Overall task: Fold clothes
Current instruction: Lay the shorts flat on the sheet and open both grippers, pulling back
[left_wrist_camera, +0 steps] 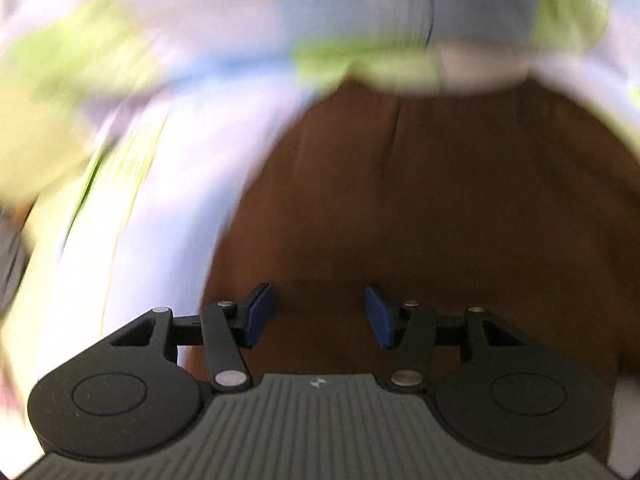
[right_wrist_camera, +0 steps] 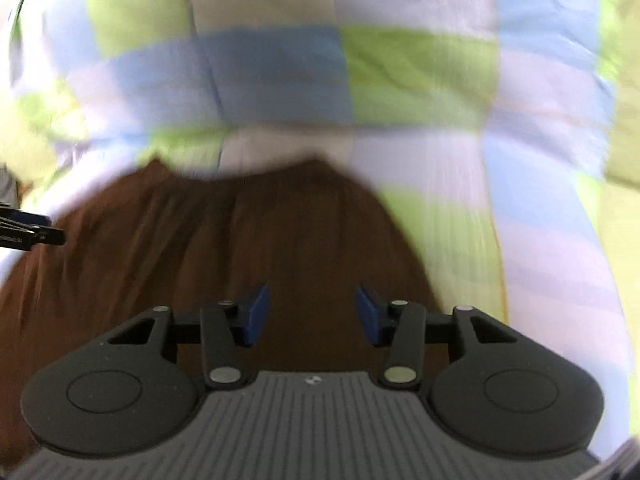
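Left gripper [left_wrist_camera: 319, 316] hangs with its blue pads spread and nothing between them, brown garment [left_wrist_camera: 420, 208] right below. Right gripper [right_wrist_camera: 312, 316] is the same, pads apart and empty over that brown cloth. The garment lies flat on a checked sheet [right_wrist_camera: 420, 72] of green, blue and lilac squares, everything blurred. The left gripper's tip pokes in at the right view's left edge.

Under my tongs a checked cover [right_wrist_camera: 420, 80] in green, blue, lilac and white blocks, blurred, spreads over the whole surface. Brown garment [right_wrist_camera: 240, 248] lies flat directly on it, its far edge curved; cover shows around it on three sides.
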A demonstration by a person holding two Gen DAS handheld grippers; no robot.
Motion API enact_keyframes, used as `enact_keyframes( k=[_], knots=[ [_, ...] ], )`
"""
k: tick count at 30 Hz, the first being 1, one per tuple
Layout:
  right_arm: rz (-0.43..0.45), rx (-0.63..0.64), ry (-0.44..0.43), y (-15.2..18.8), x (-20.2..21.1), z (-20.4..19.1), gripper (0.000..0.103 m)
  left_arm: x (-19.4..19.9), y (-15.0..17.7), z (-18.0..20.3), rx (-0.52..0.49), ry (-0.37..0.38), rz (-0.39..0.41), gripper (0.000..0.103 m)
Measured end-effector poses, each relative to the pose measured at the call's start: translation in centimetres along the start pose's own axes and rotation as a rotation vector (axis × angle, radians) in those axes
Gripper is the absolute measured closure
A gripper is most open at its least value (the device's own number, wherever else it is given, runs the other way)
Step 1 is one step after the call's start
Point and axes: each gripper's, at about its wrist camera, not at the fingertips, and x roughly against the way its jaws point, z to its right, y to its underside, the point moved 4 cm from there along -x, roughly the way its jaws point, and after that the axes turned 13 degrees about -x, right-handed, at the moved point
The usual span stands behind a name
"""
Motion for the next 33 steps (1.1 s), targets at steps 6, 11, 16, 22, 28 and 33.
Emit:
enact_keyframes(
  k=[6, 11, 16, 22, 28, 33],
  knots=[
    [-0.067, -0.045, 0.003, 10.8, 6.2, 3.5, 0.056, 7.9, 7.5, 3.4, 0.1, -0.123, -0.021, 0.046],
    [-0.148, -0.049, -0.031, 12.7, 12.5, 4.2, 0.055, 18.0, 10.1, 8.2, 0.139, -0.076, -0.161, 0.044],
    [-0.087, -0.075, -0.09, 9.6, 22.3, 3.1, 0.032, 29.6, 8.3, 11.5, 0.135, -0.045, -0.08, 0.033],
    [0.013, -0.123, -0.152, 6.1, 32.9, 2.1, 0.017, 37.7, 5.1, 12.2, 0.162, -0.05, 0.014, 0.03],
    [0.069, -0.104, -0.142, 7.0, 37.8, 1.3, 0.015, 41.7, 3.8, 12.8, 0.093, -0.073, 0.091, 0.028],
    [0.075, -0.131, -0.112, 8.5, 39.1, -0.3, 0.015, 43.1, 4.4, 11.6, 0.06, -0.036, 0.127, 0.028]
  ],
)
